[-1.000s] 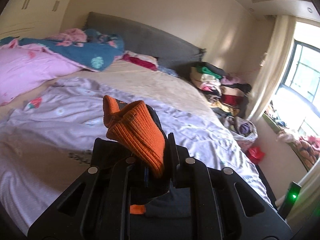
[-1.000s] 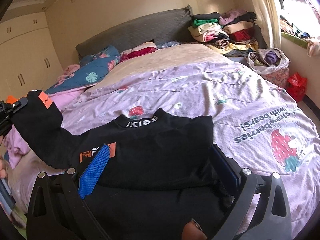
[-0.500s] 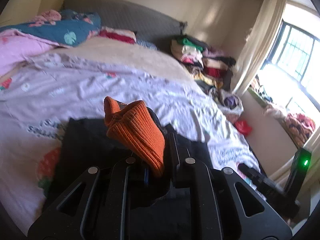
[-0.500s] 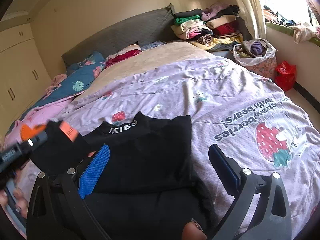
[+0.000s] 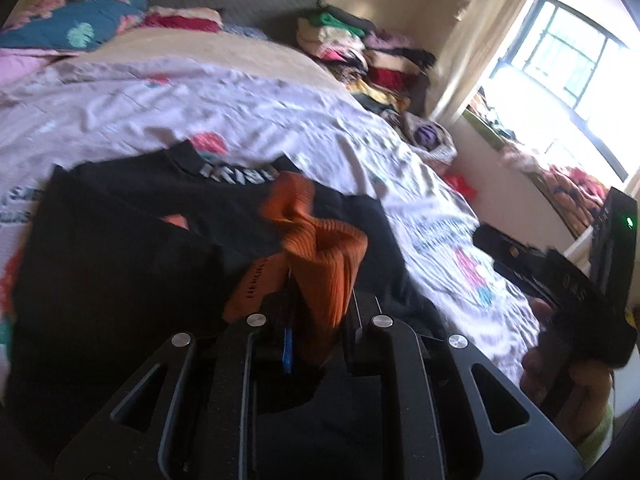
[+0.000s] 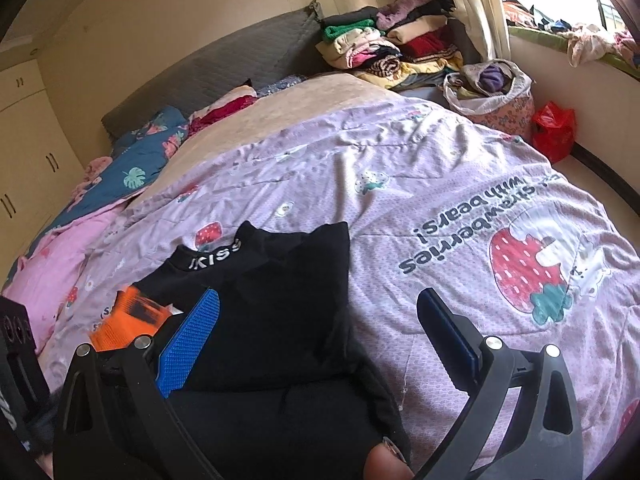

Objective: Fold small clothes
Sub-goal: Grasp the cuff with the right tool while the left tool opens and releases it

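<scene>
Folding a black top on the bed

The left claw (image 5: pixel 320 300) pinches the orange cuff (image 5: pixel 324 256) over the top (image 6: pixel 272 320). The right claw (image 6: pixel 320 340) gapes wide above the top.

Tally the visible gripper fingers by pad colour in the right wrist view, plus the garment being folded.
Blue-padded fingers: 2, left finger and right finger of the right gripper, jaws wide apart
Black sweater with orange cuff: 1, lying on the lilac bedspread
Total: 3
</scene>
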A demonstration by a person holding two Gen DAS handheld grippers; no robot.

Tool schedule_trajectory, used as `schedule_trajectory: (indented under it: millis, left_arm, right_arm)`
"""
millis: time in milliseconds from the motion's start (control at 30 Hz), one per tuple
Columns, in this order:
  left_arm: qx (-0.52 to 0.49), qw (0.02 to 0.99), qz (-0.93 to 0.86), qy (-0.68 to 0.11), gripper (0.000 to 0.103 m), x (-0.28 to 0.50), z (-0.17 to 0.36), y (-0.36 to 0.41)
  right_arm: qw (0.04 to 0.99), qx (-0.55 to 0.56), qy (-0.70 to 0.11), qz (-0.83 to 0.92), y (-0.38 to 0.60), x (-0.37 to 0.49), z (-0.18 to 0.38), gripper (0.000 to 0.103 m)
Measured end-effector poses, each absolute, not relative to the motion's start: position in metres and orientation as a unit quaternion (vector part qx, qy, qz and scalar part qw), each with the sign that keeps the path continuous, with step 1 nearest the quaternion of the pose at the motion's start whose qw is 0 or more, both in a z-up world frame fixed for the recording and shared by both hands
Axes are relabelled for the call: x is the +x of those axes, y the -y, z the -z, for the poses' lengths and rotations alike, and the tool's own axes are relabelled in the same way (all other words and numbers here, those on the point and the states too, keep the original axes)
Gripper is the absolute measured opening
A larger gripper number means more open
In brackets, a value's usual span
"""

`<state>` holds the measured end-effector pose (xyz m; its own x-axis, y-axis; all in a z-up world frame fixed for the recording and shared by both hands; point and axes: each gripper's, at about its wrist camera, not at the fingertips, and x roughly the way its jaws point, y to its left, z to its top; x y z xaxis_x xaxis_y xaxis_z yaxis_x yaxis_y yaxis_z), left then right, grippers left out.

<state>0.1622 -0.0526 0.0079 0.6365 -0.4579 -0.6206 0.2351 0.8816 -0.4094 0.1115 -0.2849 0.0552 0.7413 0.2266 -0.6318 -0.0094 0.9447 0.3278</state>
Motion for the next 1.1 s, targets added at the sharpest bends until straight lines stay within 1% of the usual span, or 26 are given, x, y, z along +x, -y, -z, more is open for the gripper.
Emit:
schedule_trajectory:
  millis: [33, 67, 100, 133, 167, 200, 233, 267, 333, 433, 567, 633, 800, 833, 867, 900, 933, 967, 1000, 1100]
  left_arm:
    - [-0.143, 0.892, 0.197, -0.381, 0.011, 0.162, -0.007, 0.055]
    - [-0.137, 0.890, 0.204, -0.384, 0.020, 0.162, -0.005, 0.059]
    - [-0.132, 0.887, 0.213, -0.388, 0.026, 0.161, -0.004, 0.062]
    - [-0.129, 0.885, 0.219, -0.391, 0.037, 0.159, -0.003, 0.064]
    - [-0.128, 0.884, 0.221, -0.390, 0.042, 0.157, -0.004, 0.065]
    - [-0.125, 0.885, 0.223, -0.389, 0.043, 0.155, -0.005, 0.065]
    - [-0.123, 0.887, 0.222, -0.387, 0.047, 0.153, -0.006, 0.064]
    - [-0.122, 0.888, 0.220, -0.386, 0.053, 0.151, -0.008, 0.062]
    - [-0.127, 0.891, 0.210, -0.382, 0.059, 0.149, -0.011, 0.052]
    - [-0.118, 0.905, 0.158, -0.376, 0.064, 0.149, -0.015, 0.028]
    - [-0.107, 0.919, 0.061, -0.374, 0.070, 0.152, -0.016, -0.019]
    - [-0.112, 0.919, 0.024, -0.376, 0.070, 0.154, -0.015, -0.046]
    - [-0.157, 0.911, -0.034, -0.379, 0.070, 0.150, -0.008, -0.102]
    - [-0.168, 0.908, -0.041, -0.381, 0.070, 0.148, -0.005, -0.111]
    - [-0.176, 0.906, -0.044, -0.382, 0.070, 0.147, -0.003, -0.116]
    - [-0.182, 0.905, -0.047, -0.383, 0.070, 0.145, -0.002, -0.121]
    - [-0.186, 0.903, -0.048, -0.385, 0.070, 0.144, 0.000, -0.125]
    - [-0.190, 0.901, -0.048, -0.387, 0.070, 0.144, 0.002, -0.128]
    - [-0.193, 0.900, -0.049, -0.388, 0.070, 0.146, 0.004, -0.129]
    - [-0.207, 0.895, -0.043, -0.394, 0.073, 0.148, 0.010, -0.135]
  right_arm:
    - [0.920, 0.154, -0.356, -0.063, 0.286, 0.113, -0.054, 0.099]
    - [0.919, 0.155, -0.358, -0.063, 0.287, 0.113, -0.052, 0.099]
    - [0.918, 0.157, -0.360, -0.063, 0.288, 0.114, -0.051, 0.099]
    - [0.917, 0.159, -0.361, -0.064, 0.289, 0.115, -0.050, 0.099]
    - [0.915, 0.163, -0.363, -0.067, 0.290, 0.115, -0.049, 0.099]
    - [0.914, 0.165, -0.365, -0.069, 0.291, 0.116, -0.048, 0.099]
    - [0.913, 0.164, -0.366, -0.072, 0.291, 0.116, -0.047, 0.098]
    - [0.913, 0.159, -0.369, -0.077, 0.289, 0.117, -0.046, 0.098]
    - [0.911, 0.145, -0.375, -0.093, 0.282, 0.117, -0.044, 0.098]
    - [0.906, 0.124, -0.383, -0.128, 0.265, 0.115, -0.042, 0.097]
    - [0.888, 0.113, -0.415, -0.162, 0.236, 0.112, -0.026, 0.083]
    - [0.877, 0.117, -0.438, -0.160, 0.226, 0.112, -0.015, 0.076]
    - [0.865, 0.110, -0.467, -0.148, 0.215, 0.109, 0.004, 0.074]
    - [0.859, 0.113, -0.475, -0.155, 0.212, 0.109, 0.012, 0.069]
    - [0.857, 0.117, -0.477, -0.158, 0.210, 0.109, 0.018, 0.061]
    - [0.859, 0.116, -0.475, -0.155, 0.208, 0.108, 0.021, 0.056]
    - [0.863, 0.110, -0.470, -0.150, 0.207, 0.108, 0.021, 0.040]
    - [0.869, 0.104, -0.461, -0.146, 0.206, 0.106, 0.017, 0.020]
    - [0.872, 0.109, -0.452, -0.152, 0.208, 0.105, 0.013, 0.014]
    - [0.887, 0.112, -0.411, -0.177, 0.208, 0.098, -0.008, 0.012]
